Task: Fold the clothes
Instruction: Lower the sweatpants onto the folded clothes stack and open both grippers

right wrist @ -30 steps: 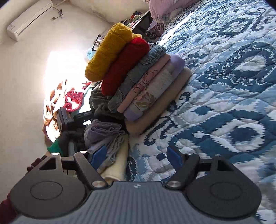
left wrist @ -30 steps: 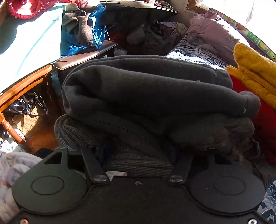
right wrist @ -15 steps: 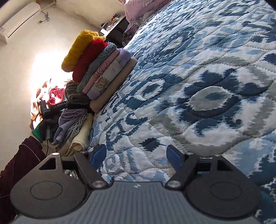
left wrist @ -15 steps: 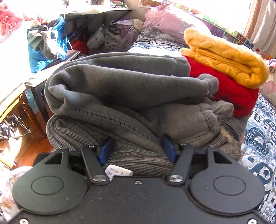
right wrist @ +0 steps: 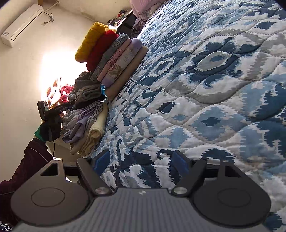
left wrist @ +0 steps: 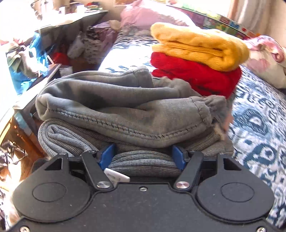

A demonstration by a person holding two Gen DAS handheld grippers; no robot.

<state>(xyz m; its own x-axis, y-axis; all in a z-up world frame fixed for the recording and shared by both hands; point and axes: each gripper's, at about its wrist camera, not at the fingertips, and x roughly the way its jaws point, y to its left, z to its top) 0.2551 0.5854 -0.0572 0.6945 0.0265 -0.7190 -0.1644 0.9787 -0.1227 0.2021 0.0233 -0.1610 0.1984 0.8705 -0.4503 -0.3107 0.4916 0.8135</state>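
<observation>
In the left wrist view a folded grey sweatshirt (left wrist: pixel 116 110) lies on a grey ribbed knit (left wrist: pixel 139 160). My left gripper (left wrist: pixel 143 157) is open, its blue pads on either side of the ribbed knit's edge, close under the sweatshirt. Behind them a yellow sweater (left wrist: pixel 198 48) lies on a red one (left wrist: pixel 194 76). In the right wrist view my right gripper (right wrist: pixel 141 162) is open and empty above the blue patterned quilt (right wrist: pixel 205 80). The tall folded stack (right wrist: pixel 110 57) and a lower pile (right wrist: pixel 85 121) stand at the bed's edge, with the left gripper (right wrist: pixel 53 110) at them.
A pink pillow (left wrist: pixel 153 16) and a floral one (left wrist: pixel 268 58) lie at the head of the bed. A cluttered desk and chair with clothes (left wrist: pixel 28 60) stand left of the bed. An air conditioner (right wrist: pixel 21 23) hangs on the wall.
The left gripper has drawn back from the grey pile, so its blue pads now show at the knit's edge. The right gripper has swung over the quilt, away from the stacks.
</observation>
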